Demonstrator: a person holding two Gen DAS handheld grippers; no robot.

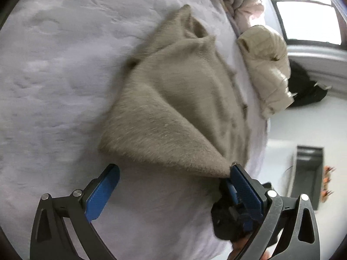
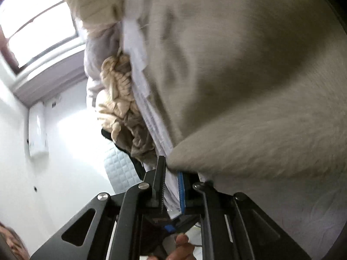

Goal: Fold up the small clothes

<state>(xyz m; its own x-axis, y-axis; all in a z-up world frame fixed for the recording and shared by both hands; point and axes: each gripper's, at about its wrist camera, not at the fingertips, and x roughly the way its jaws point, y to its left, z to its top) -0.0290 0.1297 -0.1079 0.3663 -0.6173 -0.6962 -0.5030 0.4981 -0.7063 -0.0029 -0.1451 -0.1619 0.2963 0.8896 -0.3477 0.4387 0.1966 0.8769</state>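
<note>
**Corner lifted, fold under way**

Left wrist view: the left gripper (image 1: 173,179) hangs with fingers spread wide, holding nothing. The sweater (image 1: 184,99) lies ahead of them on the bed (image 1: 54,75), its near corner drawn to a point against the right-hand finger, where another dark gripper seems to pinch it. The knit looks fuzzy, soft and limp; best to carry the corner low and across, then let the free fingers smooth the crease.

Right wrist view: the right gripper (image 2: 172,186) has its fingers close together, pale cloth between them, the sweater's fuzzy edge just above the tips. Whether they hold sweater or sheet, I cannot tell.
</note>
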